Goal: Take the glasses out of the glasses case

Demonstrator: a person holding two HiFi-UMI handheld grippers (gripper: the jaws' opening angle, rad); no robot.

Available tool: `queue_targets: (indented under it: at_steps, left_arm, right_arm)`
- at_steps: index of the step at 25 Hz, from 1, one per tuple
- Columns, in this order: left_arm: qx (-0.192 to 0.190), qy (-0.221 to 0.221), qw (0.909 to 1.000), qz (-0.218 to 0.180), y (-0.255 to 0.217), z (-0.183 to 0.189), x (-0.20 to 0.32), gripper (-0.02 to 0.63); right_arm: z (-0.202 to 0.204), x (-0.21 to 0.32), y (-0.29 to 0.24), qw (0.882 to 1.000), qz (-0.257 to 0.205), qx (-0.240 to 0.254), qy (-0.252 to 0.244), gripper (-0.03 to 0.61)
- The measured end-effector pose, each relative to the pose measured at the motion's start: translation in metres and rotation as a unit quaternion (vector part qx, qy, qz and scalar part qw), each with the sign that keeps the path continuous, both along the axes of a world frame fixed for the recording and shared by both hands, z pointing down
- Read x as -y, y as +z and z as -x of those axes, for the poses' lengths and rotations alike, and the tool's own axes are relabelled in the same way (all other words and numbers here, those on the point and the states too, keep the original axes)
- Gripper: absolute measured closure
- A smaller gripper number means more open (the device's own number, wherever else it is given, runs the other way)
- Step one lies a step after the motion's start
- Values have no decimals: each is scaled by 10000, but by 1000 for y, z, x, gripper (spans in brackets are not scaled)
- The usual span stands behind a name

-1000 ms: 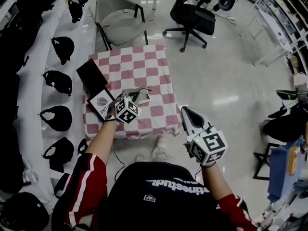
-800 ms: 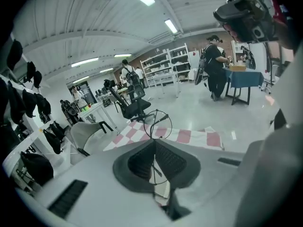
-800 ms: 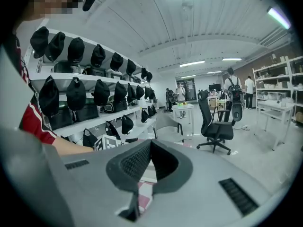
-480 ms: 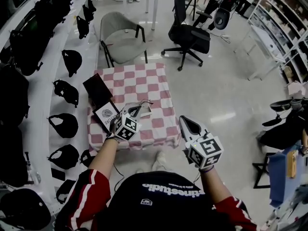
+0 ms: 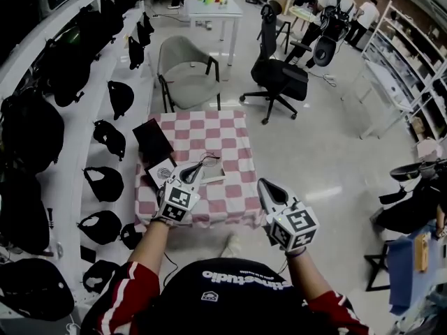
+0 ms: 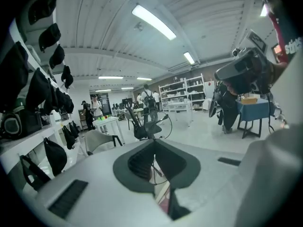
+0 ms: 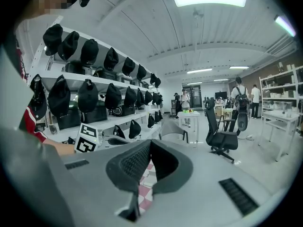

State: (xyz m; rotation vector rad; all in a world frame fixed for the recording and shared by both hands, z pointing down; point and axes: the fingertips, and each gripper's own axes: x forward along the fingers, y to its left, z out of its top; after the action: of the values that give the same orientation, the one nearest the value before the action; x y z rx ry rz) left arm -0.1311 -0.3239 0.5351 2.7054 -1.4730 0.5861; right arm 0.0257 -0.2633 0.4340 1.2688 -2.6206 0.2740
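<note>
A small table with a pink-and-white checked cloth (image 5: 209, 128) stands in front of me. My left gripper (image 5: 191, 172) hovers over its near half, shut on thin wire-framed glasses (image 5: 207, 160). In the left gripper view the jaws (image 6: 154, 148) meet, and a thin rim and temple of the glasses (image 6: 163, 119) stick out past them. Just beyond the glasses, the light-coloured glasses case (image 5: 214, 172) lies on the cloth. My right gripper (image 5: 266, 185) is off the table's right front corner, shut and holding nothing; the jaws (image 7: 150, 144) are closed together in its own view.
A black flat box (image 5: 152, 138) and a white card (image 5: 162, 174) lie on the table's left side. A grey chair (image 5: 187, 75) and a black office chair (image 5: 279, 75) stand beyond it. Shelves with black helmets (image 5: 105, 183) run along the left.
The head view has tilted up and shows more of the room. My left gripper stays shut on the glasses over the table's near half. The right gripper keeps its place beside the table.
</note>
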Motion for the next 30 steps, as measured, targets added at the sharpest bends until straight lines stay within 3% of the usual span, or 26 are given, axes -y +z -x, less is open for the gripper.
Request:
queue_targets:
  at_steps: [9, 19, 24, 30]
  left_arm:
    - [-699, -260, 9955, -585, -73, 28, -37, 601]
    - [-1449, -410, 9798, -1317, -146, 46, -83, 601]
    - [-1608, -475, 9741, -1516, -163, 60, -107, 601]
    - [-1537, -604, 9735, -1581, -169, 78, -128, 601]
  right_arm:
    - [9, -15, -22, 9996, -242, 129, 65, 577]
    - [11, -27, -46, 9983, -515, 238, 161, 577]
    - [13, -37, -56, 9971, -619, 349, 274, 577]
    - [10, -48, -61, 9953, -648, 482, 538, 577]
